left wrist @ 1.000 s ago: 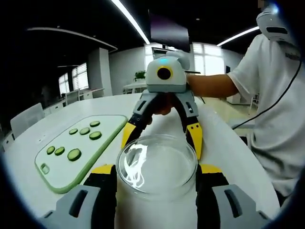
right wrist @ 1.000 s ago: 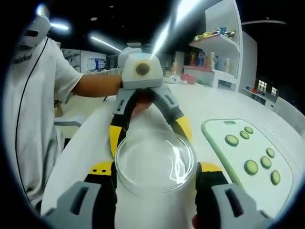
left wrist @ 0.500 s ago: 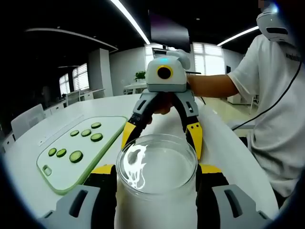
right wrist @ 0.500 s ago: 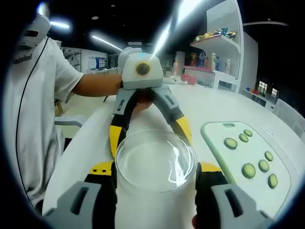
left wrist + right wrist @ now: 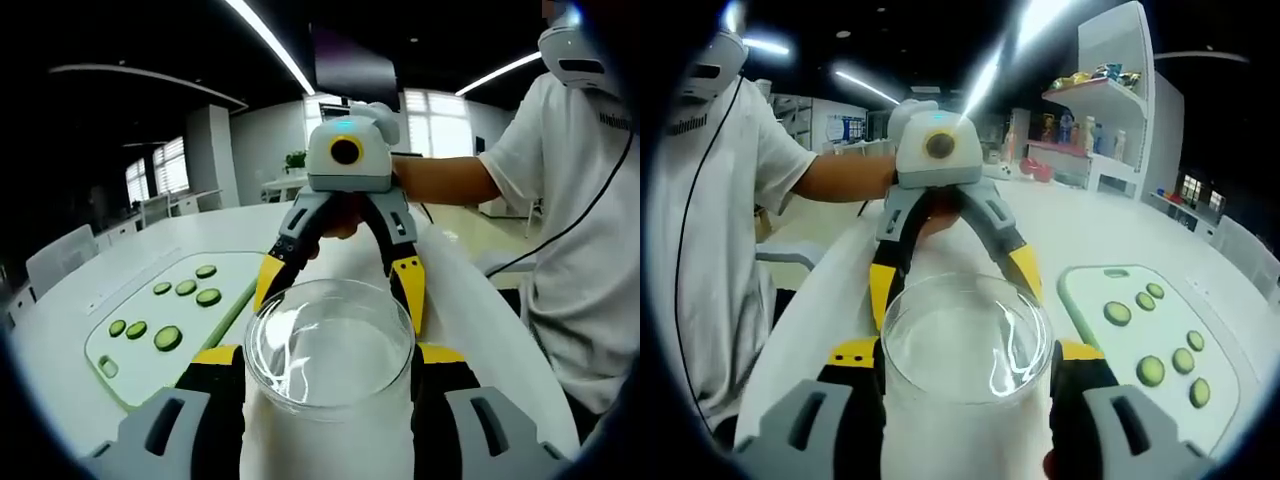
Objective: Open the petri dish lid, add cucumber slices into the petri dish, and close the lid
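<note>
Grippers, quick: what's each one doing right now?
Left gripper: fingers shut on the petri dish.
Right gripper: fingers shut on the same petri dish, opposite side.

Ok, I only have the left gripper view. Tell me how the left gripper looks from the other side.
Observer: In the right gripper view the left gripper faces the camera, a hand behind it, its yellow-tipped jaws on either side of the far part of the petri dish.
Operator: Now say what's behind it.
Observer: A white shelf unit holding bottles and packets stands past the table.
</note>
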Available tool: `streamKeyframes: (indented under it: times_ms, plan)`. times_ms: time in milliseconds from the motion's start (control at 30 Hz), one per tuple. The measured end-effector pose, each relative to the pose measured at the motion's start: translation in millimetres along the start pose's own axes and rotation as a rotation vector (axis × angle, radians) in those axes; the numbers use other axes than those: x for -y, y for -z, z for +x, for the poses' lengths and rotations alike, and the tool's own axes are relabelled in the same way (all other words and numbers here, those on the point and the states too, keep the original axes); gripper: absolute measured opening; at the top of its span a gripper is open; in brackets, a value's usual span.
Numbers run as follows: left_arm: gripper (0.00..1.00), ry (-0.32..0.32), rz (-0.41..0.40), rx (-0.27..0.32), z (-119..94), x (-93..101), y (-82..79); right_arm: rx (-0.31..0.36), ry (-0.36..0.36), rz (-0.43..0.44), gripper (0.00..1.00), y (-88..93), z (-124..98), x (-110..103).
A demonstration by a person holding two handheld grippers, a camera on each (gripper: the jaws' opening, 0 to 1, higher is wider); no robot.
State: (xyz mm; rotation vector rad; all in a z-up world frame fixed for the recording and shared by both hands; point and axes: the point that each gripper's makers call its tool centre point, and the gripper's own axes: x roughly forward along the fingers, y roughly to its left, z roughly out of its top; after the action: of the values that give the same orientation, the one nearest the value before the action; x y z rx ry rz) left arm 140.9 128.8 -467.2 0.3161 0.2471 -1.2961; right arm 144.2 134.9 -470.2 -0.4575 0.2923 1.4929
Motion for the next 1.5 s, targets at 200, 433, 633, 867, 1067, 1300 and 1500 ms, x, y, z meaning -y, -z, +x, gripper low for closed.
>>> streamKeyframes:
  times_ms: [200, 433, 633, 867, 1067, 1300, 1500]
  plan:
    - [0.67, -0.006, 0.008, -0.001, -4.5, -0.3, -3.8, 0.001, 0.0, -0.008, 0.66, -4.7, 0.0, -0.5]
    - [0.67, -0.016, 0.011, 0.0, -9.6, -0.1, -6.1, 0.002, -0.004, -0.018, 0.65, -10.9, 1.7, -2.0]
    - [0.67, -0.027, 0.009, 0.0, -16.8, 0.0, -6.5, 0.003, -0.013, -0.028, 0.65, -17.1, 5.6, -3.1]
    - [0.67, -0.049, 0.003, 0.0, -29.3, -1.5, -3.6, 0.01, -0.032, -0.038, 0.65, -22.9, 15.1, -1.1]
    - [0.67, -0.07, -0.009, -0.001, -41.4, -2.6, 1.7, 0.017, -0.053, -0.047, 0.65, -29.0, 26.4, -2.8]
    - [0.66, -0.091, -0.014, -0.005, -55.2, -5.2, 4.5, 0.024, -0.073, -0.057, 0.65, -37.1, 37.5, -4.9]
    - [0.66, -0.105, -0.017, -0.01, -66.9, -6.6, 7.4, 0.027, -0.086, -0.066, 0.65, -44.5, 47.5, -6.9]
